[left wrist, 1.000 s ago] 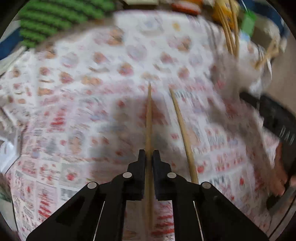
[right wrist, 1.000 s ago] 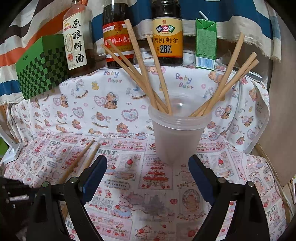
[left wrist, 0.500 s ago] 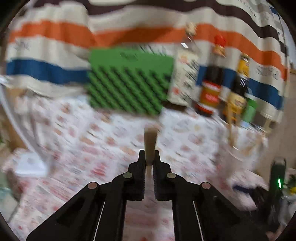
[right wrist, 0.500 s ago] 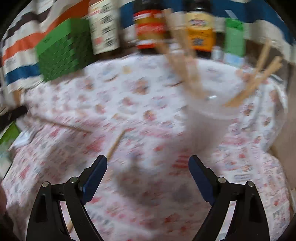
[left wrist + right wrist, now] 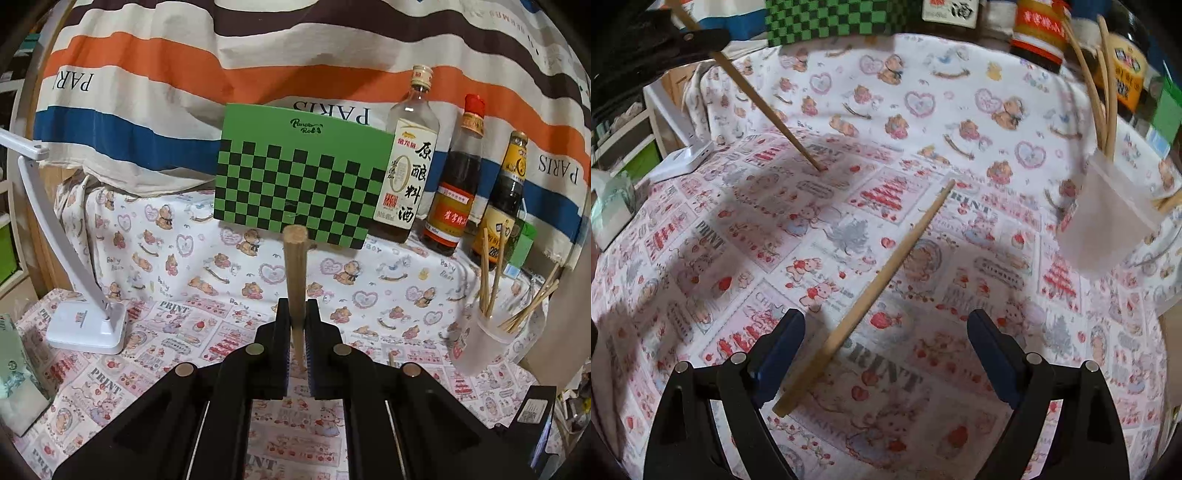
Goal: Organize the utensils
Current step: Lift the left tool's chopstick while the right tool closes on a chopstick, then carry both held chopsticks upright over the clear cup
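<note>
Chopsticks are split three ways on a printed tablecloth [image 5: 960,110]: one chopstick [image 5: 295,273] is pinched between the closed jaws of the left gripper [image 5: 295,325], its blunt end pointing up toward a green checkered box [image 5: 299,192] at 12 o'clock. A loose chopstick [image 5: 871,291] lies flat on the cloth between the wide-open fingers of the right gripper [image 5: 886,354], slanting toward 1 o'clock, nearer the left finger. At 2 o'clock in the right wrist view, a translucent cup [image 5: 1108,225] holds more chopsticks. Three sauce bottles [image 5: 454,181] stand beside the box, against a striped cloth backdrop [image 5: 258,55]. A white lamp base [image 5: 88,328] sits at 9 o'clock in the left wrist view.
</note>
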`<action>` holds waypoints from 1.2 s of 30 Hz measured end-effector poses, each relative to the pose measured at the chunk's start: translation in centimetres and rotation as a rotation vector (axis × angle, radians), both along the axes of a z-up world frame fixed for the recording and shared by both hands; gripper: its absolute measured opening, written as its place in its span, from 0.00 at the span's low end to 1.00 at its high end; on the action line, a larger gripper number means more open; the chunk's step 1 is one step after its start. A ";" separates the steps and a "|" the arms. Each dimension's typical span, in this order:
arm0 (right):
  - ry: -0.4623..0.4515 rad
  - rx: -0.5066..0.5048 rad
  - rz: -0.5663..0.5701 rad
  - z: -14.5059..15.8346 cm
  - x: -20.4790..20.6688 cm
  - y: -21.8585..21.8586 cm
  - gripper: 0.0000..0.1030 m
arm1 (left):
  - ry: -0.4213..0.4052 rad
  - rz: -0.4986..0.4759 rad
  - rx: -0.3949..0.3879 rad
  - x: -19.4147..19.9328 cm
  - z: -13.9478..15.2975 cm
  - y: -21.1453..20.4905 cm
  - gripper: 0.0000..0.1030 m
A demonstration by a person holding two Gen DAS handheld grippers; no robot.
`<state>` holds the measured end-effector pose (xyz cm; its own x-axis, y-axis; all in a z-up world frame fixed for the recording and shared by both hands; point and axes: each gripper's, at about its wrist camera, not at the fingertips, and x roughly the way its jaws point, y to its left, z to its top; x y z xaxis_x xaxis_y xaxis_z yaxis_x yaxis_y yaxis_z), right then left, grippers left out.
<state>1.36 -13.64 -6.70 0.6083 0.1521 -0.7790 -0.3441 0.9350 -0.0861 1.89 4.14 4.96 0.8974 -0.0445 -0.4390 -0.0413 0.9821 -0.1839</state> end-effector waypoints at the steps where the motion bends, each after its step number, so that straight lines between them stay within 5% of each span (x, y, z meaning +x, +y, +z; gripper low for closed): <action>1: 0.013 0.017 -0.004 -0.1 0.2 -0.3 0.88 | 0.003 0.012 0.007 0.0 0.0 0.0 0.07; 6: 0.042 0.049 -0.057 -0.4 0.7 -1.1 0.85 | 0.004 0.016 0.007 0.0 0.0 0.0 0.07; 8: 0.025 0.052 -0.075 -0.2 0.6 -1.4 0.58 | 0.007 0.010 0.004 0.0 0.0 -0.1 0.07; 13: -0.001 0.046 -0.121 0.2 0.9 -2.3 0.12 | 0.029 -0.015 -0.041 0.2 -0.3 0.0 0.06; 17: -0.003 0.060 -0.130 0.4 1.1 -2.8 0.08 | 0.022 0.025 0.004 0.0 -0.2 -0.2 0.06; 22: -0.077 0.147 -0.134 2.2 0.5 -3.7 0.08 | 0.044 -0.013 -0.063 0.2 -0.4 0.4 0.06; 36: -0.400 0.366 -0.214 8.6 -2.7 -8.1 0.08 | -0.077 -0.109 -0.084 -1.5 0.9 -0.4 0.06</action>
